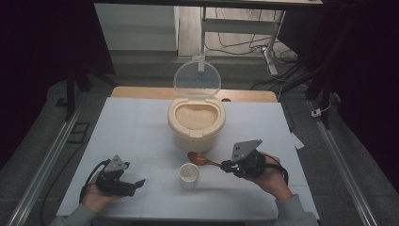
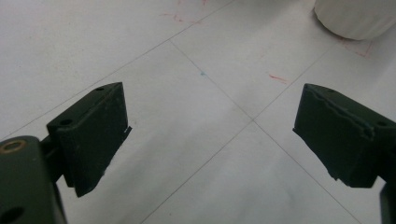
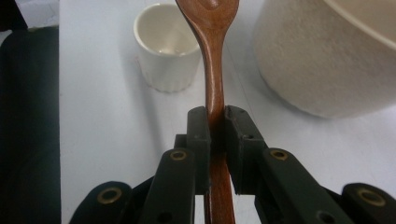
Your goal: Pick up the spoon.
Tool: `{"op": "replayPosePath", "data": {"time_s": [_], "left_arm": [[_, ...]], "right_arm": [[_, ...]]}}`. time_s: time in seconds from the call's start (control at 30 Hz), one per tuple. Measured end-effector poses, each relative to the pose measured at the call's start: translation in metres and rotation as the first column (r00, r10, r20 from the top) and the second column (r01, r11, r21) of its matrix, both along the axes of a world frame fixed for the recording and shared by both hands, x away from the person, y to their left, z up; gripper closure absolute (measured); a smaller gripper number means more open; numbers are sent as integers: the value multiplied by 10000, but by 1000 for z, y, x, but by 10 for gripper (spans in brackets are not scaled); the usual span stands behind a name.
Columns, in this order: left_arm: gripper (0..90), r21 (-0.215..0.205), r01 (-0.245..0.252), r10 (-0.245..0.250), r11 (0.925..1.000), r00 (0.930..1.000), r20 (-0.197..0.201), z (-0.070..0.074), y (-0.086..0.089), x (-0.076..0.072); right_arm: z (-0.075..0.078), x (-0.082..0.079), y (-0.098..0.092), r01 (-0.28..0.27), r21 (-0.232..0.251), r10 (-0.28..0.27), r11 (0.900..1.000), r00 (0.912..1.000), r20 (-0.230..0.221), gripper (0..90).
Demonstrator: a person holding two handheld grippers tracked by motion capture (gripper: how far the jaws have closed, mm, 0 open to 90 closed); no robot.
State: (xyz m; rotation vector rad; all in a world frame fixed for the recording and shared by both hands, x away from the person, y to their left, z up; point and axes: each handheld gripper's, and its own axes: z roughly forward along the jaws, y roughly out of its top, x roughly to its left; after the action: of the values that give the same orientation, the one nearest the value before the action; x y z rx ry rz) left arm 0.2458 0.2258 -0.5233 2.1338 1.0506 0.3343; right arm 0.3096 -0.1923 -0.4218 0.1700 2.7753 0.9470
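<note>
A cream rice container (image 1: 196,128) stands mid-table with its clear lid (image 1: 197,78) tipped up and rice (image 1: 195,116) inside. In front of it sits a small white cup (image 1: 188,175). My right gripper (image 1: 227,165) is shut on the handle of a brown wooden spoon (image 1: 201,159); the bowl of the spoon hovers between cup and container. In the right gripper view the spoon (image 3: 213,70) runs up between the pads, with the cup (image 3: 167,44) to its left and the container wall (image 3: 327,60) to its right. My left gripper (image 1: 136,184) rests open at the front left, its jaws apart over bare table (image 2: 205,140).
The white table cover (image 1: 136,127) has free room on the left and behind the left hand. A wooden edge (image 1: 141,92) shows at the table's far side. Metal rails (image 1: 47,160) run along both sides on the floor, and cables (image 1: 244,44) lie beyond the table.
</note>
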Motion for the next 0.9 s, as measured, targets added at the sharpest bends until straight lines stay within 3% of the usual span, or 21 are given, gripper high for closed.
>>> {"op": "replayPosePath", "data": {"time_s": [0.53, 0.67, 0.9], "left_arm": [[98, -21, 29, -29, 10000, 10000, 14, 1, 1, -1], [102, -35, 72, -72, 10000, 10000, -10, 1, 1, -2], [102, -90, 70, -70, 9999, 10000, 71, 3, 0, -2]], "right_arm": [[-4, -2, 41, -975, -185, 975, 9951, 9952, 4, 801], [-3, -3, 46, -1078, -355, 1081, 9935, 9941, 65, 801], [-3, -4, 46, -1088, -195, 1090, 9939, 9940, 114, 801]]}}
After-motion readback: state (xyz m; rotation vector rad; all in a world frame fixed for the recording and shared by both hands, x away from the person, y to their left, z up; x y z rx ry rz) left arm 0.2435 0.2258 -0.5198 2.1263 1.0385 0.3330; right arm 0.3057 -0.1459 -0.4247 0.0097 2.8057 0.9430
